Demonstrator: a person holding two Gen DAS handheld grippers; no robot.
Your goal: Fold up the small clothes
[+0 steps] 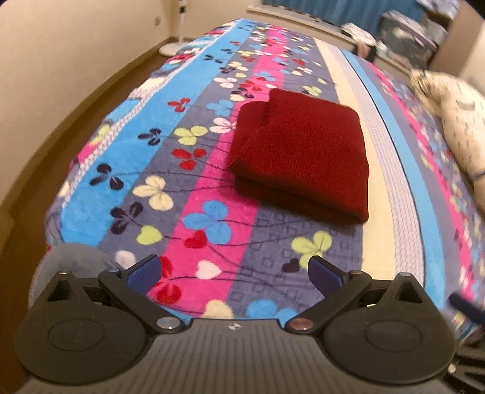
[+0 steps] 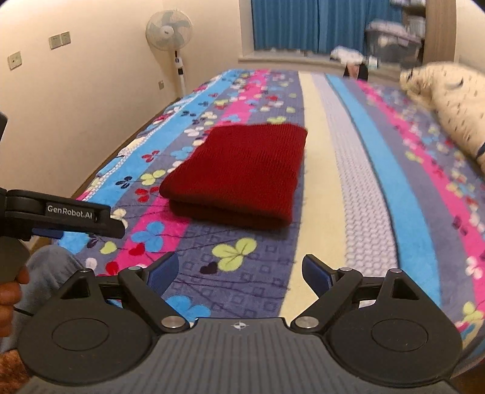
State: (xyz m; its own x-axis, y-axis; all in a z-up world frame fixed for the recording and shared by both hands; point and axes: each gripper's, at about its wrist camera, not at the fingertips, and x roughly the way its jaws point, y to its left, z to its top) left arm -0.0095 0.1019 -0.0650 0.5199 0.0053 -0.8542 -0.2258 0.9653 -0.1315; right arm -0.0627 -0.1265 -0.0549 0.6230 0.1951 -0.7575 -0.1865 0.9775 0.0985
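A dark red knitted garment (image 1: 300, 154) lies folded into a thick rectangle on the flowered bedspread (image 1: 194, 188). It also shows in the right wrist view (image 2: 239, 175). My left gripper (image 1: 235, 274) is open and empty, held back from the garment's near edge above the bedspread. My right gripper (image 2: 241, 272) is open and empty too, also short of the garment. The left gripper's side (image 2: 63, 216) shows at the left edge of the right wrist view.
A cream patterned pillow (image 2: 454, 106) lies at the far right of the bed. A standing fan (image 2: 169, 33) is by the left wall. Blue curtains (image 2: 303, 24) and a cluttered sill are beyond the bed. The floor (image 1: 36, 169) runs along the bed's left side.
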